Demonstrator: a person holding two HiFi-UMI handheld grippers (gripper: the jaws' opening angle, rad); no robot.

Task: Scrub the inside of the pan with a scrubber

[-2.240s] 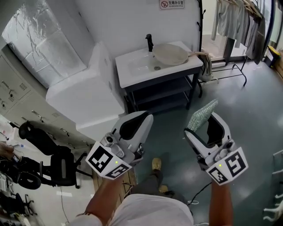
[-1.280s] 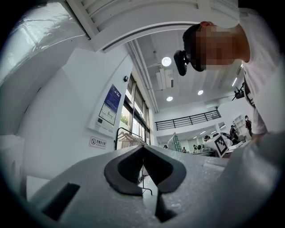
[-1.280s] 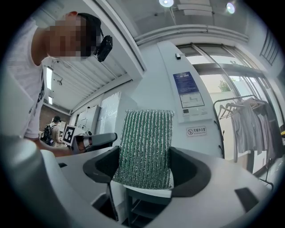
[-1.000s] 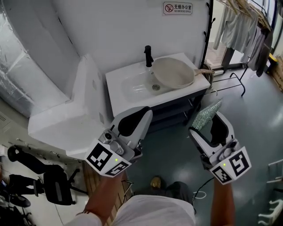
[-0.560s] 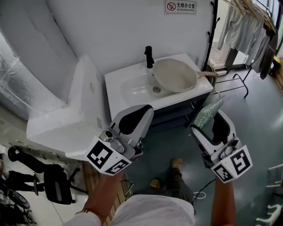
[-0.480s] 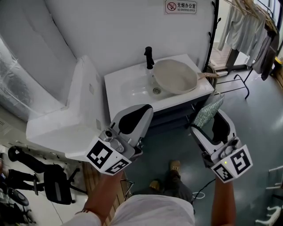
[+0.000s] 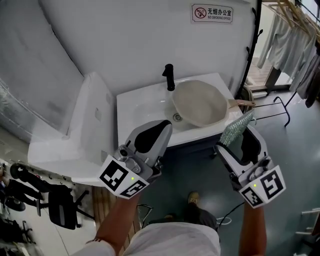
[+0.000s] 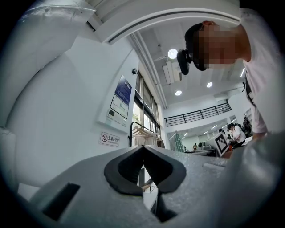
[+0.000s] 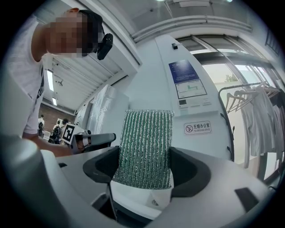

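Resting on the right part of a white washbasin, the beige pan lay with its open side up, just beside the black tap and partly over the bowl of the basin. Its long axis ran across the head view, and the pale handle pointed right, past the basin's edge toward a rack of hanging clothes. The right gripper was held in front of the basin, apart from the pan, and its jaws were clamped on a green scrubber. In the head view the scrubber stuck out beyond the jaw tips and pointed up and to the right, with its far end near the pan's handle in the picture, though whether it was really close could not be told. In the right gripper view the scrubber stood upright between the jaws of the right gripper, its ribs running along its length and in line with the jaws, and its lower end was seated between the pads. The left gripper was held to the left of the other, before the basin's front edge, and held nothing; in its own view the left gripper had its jaws closed together, tips meeting. A no-smoking sign hung on the wall above the basin, and a white cabinet stood to the basin's left
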